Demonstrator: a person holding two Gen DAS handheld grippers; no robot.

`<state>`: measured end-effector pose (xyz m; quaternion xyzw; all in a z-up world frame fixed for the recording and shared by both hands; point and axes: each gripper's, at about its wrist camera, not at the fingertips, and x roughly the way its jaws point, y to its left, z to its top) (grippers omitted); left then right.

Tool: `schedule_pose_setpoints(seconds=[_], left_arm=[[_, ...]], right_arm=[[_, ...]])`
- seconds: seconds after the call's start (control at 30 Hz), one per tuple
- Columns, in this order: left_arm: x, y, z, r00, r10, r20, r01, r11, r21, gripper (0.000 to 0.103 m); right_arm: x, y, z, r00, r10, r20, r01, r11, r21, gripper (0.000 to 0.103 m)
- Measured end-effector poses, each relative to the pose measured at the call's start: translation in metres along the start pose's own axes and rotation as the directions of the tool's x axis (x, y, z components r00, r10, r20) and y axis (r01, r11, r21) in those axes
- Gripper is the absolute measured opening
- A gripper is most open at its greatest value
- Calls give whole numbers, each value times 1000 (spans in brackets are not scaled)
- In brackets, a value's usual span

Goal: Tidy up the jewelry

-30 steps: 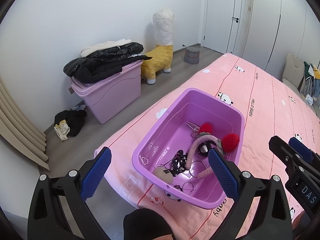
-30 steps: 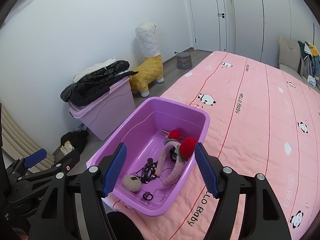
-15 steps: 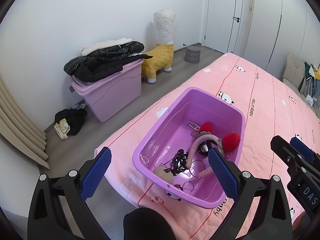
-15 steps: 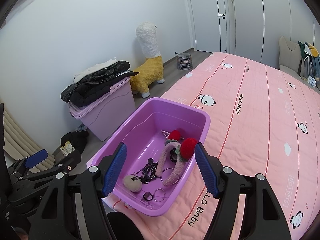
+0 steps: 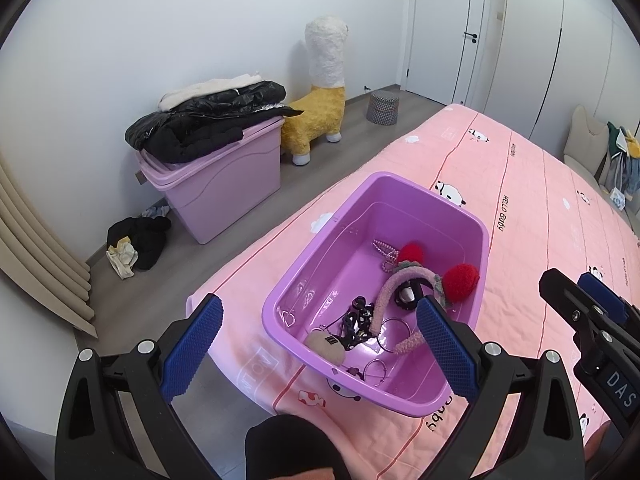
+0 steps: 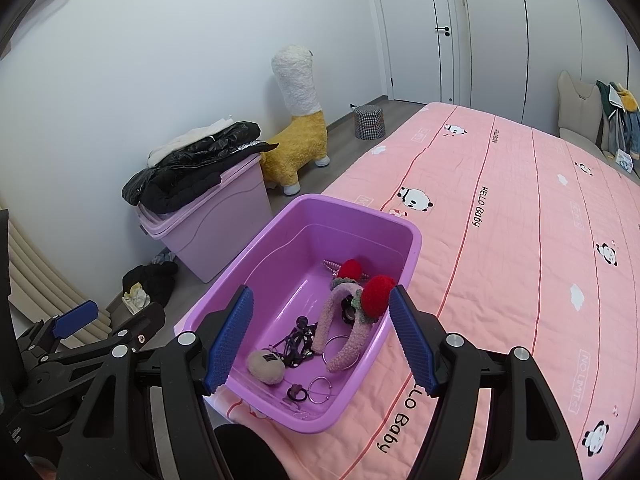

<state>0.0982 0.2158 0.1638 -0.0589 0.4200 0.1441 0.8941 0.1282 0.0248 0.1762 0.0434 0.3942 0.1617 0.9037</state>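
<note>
Jewelry sits in the near end of the purple bin on the pink bed, near its edge. Left gripper and right gripper hover above it, jaws spread, nothing between them.

Small dark tangle in basin stays unidentifiable.
</note>
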Motion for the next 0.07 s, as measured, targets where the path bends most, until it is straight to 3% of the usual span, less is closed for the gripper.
schedule_pose_setpoints(seconds=[0.07], left_arm=[[0, -1, 0, 1000, -1, -2, 1, 1000, -1, 96]], right_arm=[[0, 0, 0, 1000, -1, 0, 1, 1000, 0, 67]])
